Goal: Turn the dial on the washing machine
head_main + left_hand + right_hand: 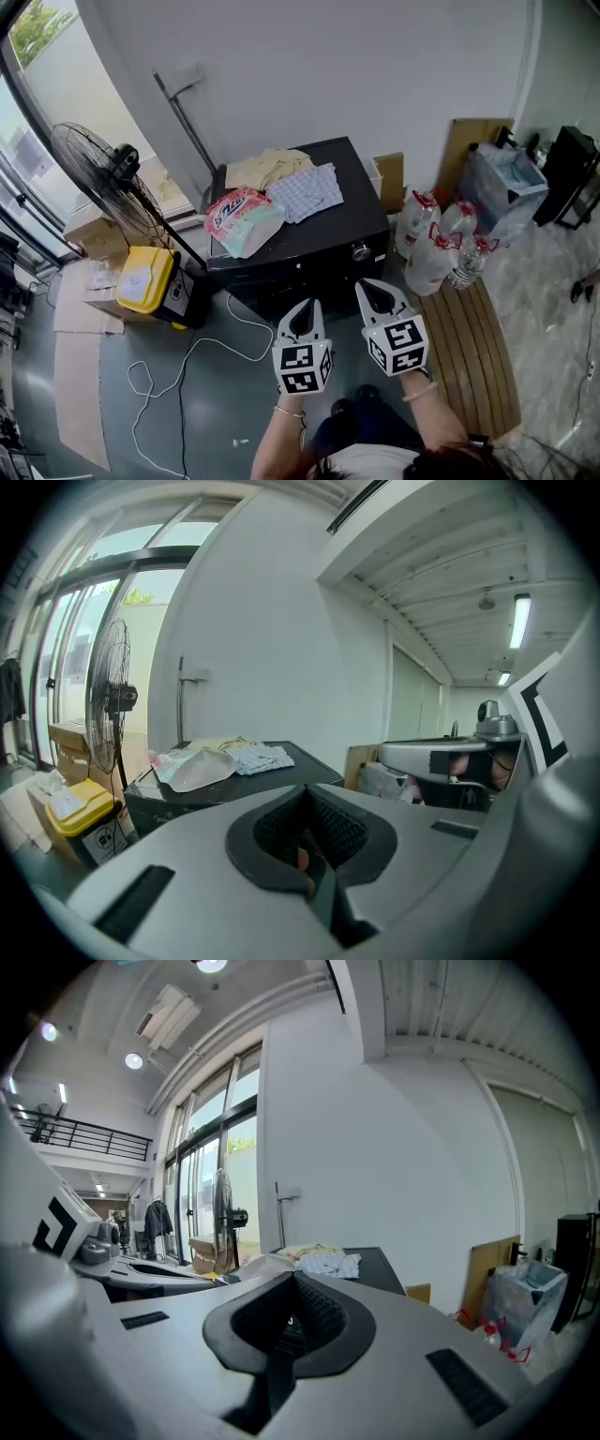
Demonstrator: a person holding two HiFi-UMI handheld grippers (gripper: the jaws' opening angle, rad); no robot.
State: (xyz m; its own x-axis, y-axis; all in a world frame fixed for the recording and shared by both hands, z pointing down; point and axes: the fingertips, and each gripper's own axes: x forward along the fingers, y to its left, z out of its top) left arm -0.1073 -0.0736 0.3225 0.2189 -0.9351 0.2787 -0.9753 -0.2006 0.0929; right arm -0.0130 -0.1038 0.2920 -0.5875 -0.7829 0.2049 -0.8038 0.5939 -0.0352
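The black washing machine (309, 255) stands against the white wall. Its small round dial (362, 251) sits on the front panel near the right corner. Both grippers hang in front of the machine, short of touching it. My left gripper (306, 311) is shut and holds nothing, pointing at the machine's front. My right gripper (377, 294) is shut and empty too, just below and slightly right of the dial. The left gripper view shows the shut jaws (312, 841) below the machine's top (281, 771). The right gripper view shows its jaws (286, 1326) together, and the dial is hidden.
Folded clothes (292, 180) and a detergent bag (242, 221) lie on the machine. A standing fan (98, 173) and a yellow box (145, 278) are at the left. Large water bottles (436, 242) and a wooden slatted bench (480, 361) are at the right. A white cable (187, 361) trails over the floor.
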